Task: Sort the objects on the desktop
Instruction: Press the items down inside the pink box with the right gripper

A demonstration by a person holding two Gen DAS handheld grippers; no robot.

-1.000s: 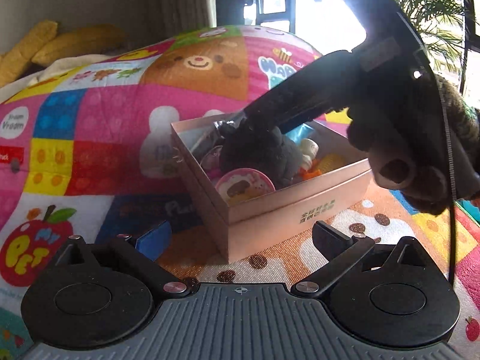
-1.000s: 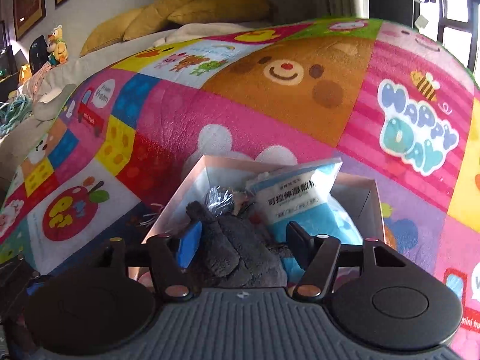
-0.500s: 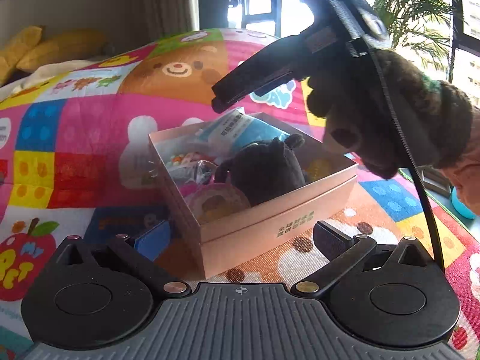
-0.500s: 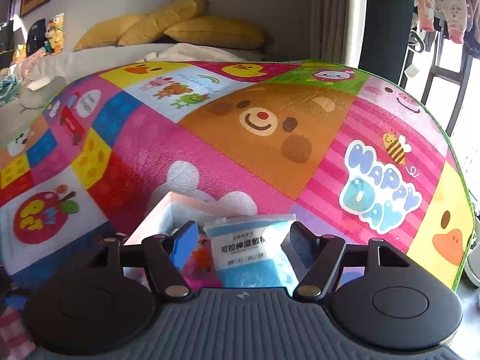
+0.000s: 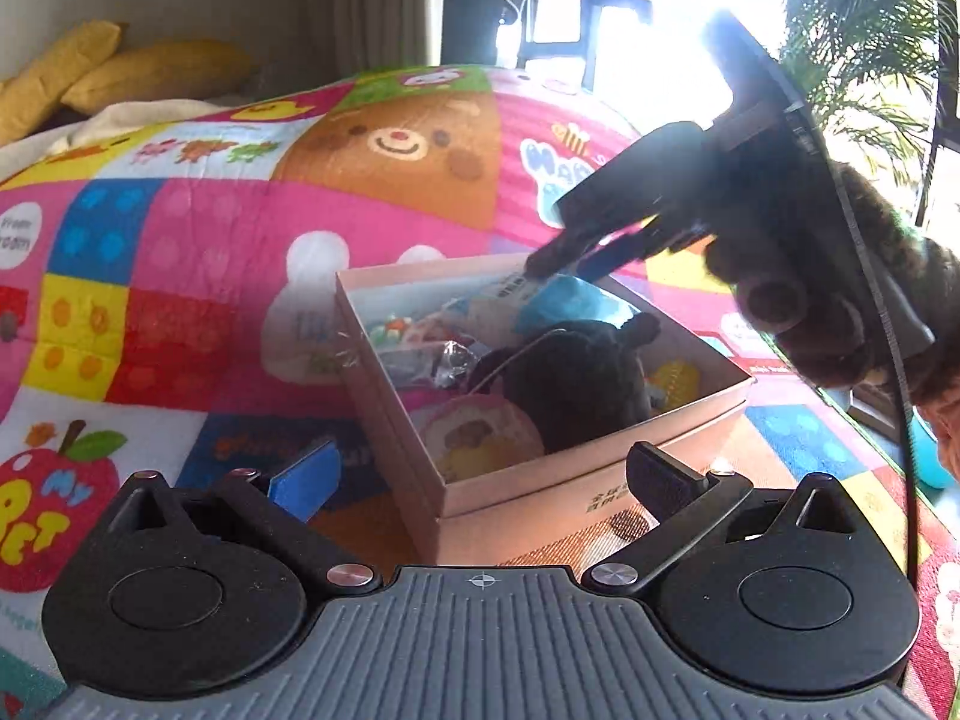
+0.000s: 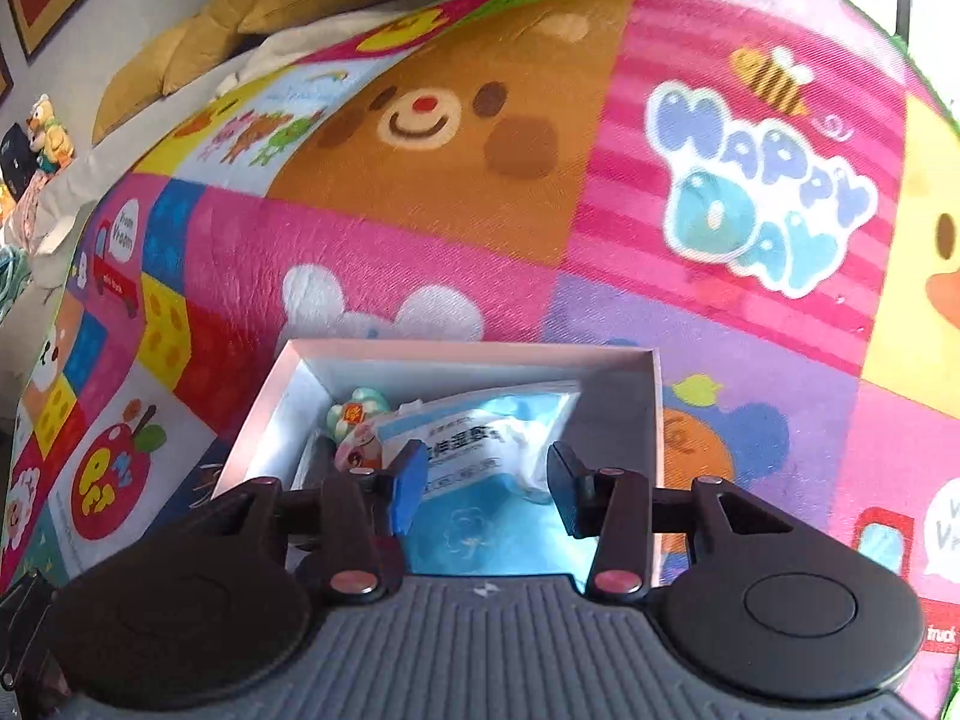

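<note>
A pink cardboard box [image 5: 600, 474] sits on the play mat, holding a dark plush toy [image 5: 576, 384], a blue packet [image 5: 564, 300], a round pink item [image 5: 480, 438] and small figurines [image 6: 360, 420]. My left gripper [image 5: 480, 480] is open, its fingers on either side of the box's near corner and clear of it. My right gripper [image 5: 564, 261], held by a hand in a fuzzy brown glove [image 5: 810, 312], dips into the far end of the box [image 6: 468, 351]. The right gripper's [image 6: 487, 480] jaws are closing with the blue packet [image 6: 480, 450] between them; a firm press is not visible.
A colourful patchwork play mat [image 5: 180, 300] covers the whole surface. Yellow cushions [image 5: 150, 72] lie at the back left by the wall. A potted palm [image 5: 852, 30] and a bright window stand at the right. A crinkled clear wrapper [image 5: 450, 360] lies in the box.
My right gripper rose from over the plush toy, moved to the box's far end above the blue packet, and its jaws narrowed. The left gripper kept still and open.
</note>
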